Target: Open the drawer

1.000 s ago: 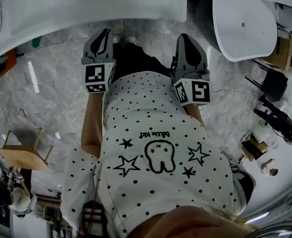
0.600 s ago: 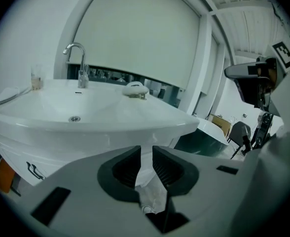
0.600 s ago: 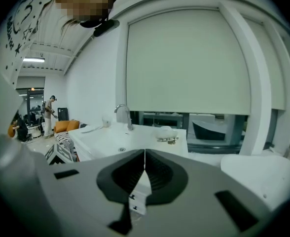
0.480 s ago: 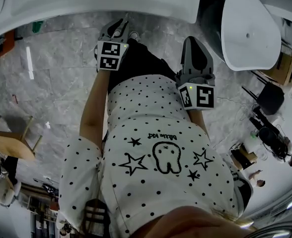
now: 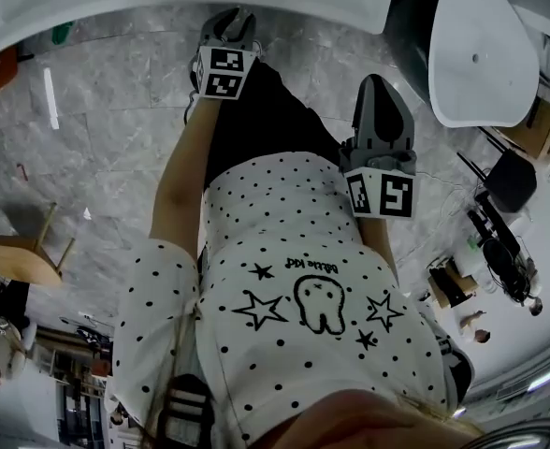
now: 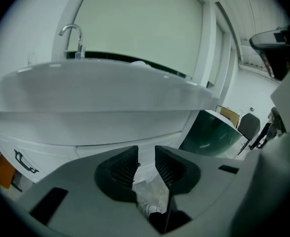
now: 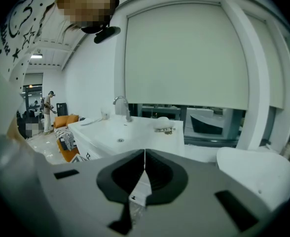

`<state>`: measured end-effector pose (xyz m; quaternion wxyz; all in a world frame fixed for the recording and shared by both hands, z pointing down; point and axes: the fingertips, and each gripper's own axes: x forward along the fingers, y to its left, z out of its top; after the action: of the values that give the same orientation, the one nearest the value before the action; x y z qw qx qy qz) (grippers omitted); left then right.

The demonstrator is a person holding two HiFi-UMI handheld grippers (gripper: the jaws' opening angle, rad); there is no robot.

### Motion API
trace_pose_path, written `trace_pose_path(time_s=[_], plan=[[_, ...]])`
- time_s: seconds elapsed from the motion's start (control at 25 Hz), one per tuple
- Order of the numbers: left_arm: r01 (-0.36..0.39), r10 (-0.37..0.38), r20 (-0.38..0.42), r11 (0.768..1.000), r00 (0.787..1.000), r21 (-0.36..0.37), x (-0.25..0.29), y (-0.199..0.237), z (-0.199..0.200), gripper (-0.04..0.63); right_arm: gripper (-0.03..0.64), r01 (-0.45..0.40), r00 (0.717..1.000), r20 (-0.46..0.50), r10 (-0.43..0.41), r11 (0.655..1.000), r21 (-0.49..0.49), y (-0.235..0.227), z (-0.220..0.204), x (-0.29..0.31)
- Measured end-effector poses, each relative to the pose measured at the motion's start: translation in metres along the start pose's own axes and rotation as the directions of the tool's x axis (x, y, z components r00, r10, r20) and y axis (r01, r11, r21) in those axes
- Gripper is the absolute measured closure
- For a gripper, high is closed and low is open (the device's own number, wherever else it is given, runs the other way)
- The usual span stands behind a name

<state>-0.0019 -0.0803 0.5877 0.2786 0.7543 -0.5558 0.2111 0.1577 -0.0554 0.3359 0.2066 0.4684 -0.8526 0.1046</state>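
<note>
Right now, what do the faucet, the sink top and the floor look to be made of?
Faucet: polished metal, probably chrome plated; it glints bright along its curve.
Sink top: smooth glossy white, ceramic or cast resin; which one the look leaves open.
Floor: grey stone or stone-look tile, polished; cloudy veining, straight joints and a reflected light streak.

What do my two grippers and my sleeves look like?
The left gripper and right gripper are grey shells with black ribbed pads, each carrying a white cube with black square markers. The left jaws have just been opening, nothing between them. The sleeves are short, white with black dots.
</note>
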Motion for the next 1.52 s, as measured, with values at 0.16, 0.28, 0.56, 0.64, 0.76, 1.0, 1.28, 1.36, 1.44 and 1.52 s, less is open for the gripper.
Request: trace_pose_path(time_s=[0.16, 0.28, 0.56, 0.64, 0.76, 1.0, 1.28, 1.36, 1.44, 1.52], plan=[[-0.039, 0.038, -0.034, 0.999, 0.999, -0.03, 0.033, 0.008, -0.025, 0.479, 0.601, 0.015, 1.0, -0.009, -0.015, 1.0, 0.026, -0.004, -0.009, 0.006], [-0.054, 0.049, -0.061, 0.996, 0.997, -0.07, 0.056, 0.015, -0.044, 0.475, 0.601, 0.009, 1.0, -0.022, -0.008, 0.999, 0.039, -0.003, -0.019, 0.012], [-0.077, 0.066, -0.118, 0.993, 0.991, -0.093, 0.101, 0.02, -0.076, 0.465, 0.601, 0.023, 0.996, -0.083, -0.016, 0.997, 0.08, -0.005, -0.047, 0.012], [-0.098, 0.085, -0.129, 0.99, 0.988, -0.1, 0.113, 0.024, -0.08, 0.462, 0.601, 0.027, 0.995, -0.097, -0.019, 0.996, 0.09, -0.005, -0.054, 0.013], [-0.123, 0.107, -0.145, 0.987, 0.984, -0.108, 0.125, 0.032, -0.087, 0.46, 0.601, 0.032, 0.993, -0.114, -0.019, 0.994, 0.107, -0.004, -0.065, 0.014], [-0.139, 0.12, -0.153, 0.983, 0.981, -0.119, 0.142, 0.04, -0.089, 0.456, 0.601, 0.029, 0.993, -0.121, -0.012, 0.991, 0.133, -0.003, -0.072, 0.019], [-0.161, 0.142, -0.152, 0.98, 0.978, -0.121, 0.147, 0.037, -0.092, 0.454, 0.601, 0.035, 0.99, -0.143, -0.015, 0.989, 0.143, -0.006, -0.08, 0.021], [-0.16, 0.142, -0.15, 0.98, 0.978, -0.12, 0.146, 0.037, -0.092, 0.454, 0.601, 0.034, 0.989, -0.144, -0.014, 0.989, 0.143, -0.005, -0.08, 0.021], [-0.156, 0.138, -0.149, 0.98, 0.979, -0.119, 0.144, 0.037, -0.093, 0.454, 0.601, 0.032, 0.989, -0.144, -0.012, 0.99, 0.141, -0.002, -0.081, 0.02], [-0.153, 0.134, -0.151, 0.981, 0.979, -0.12, 0.144, 0.037, -0.095, 0.454, 0.601, 0.033, 0.989, -0.145, -0.012, 0.99, 0.139, -0.001, -0.082, 0.019]])
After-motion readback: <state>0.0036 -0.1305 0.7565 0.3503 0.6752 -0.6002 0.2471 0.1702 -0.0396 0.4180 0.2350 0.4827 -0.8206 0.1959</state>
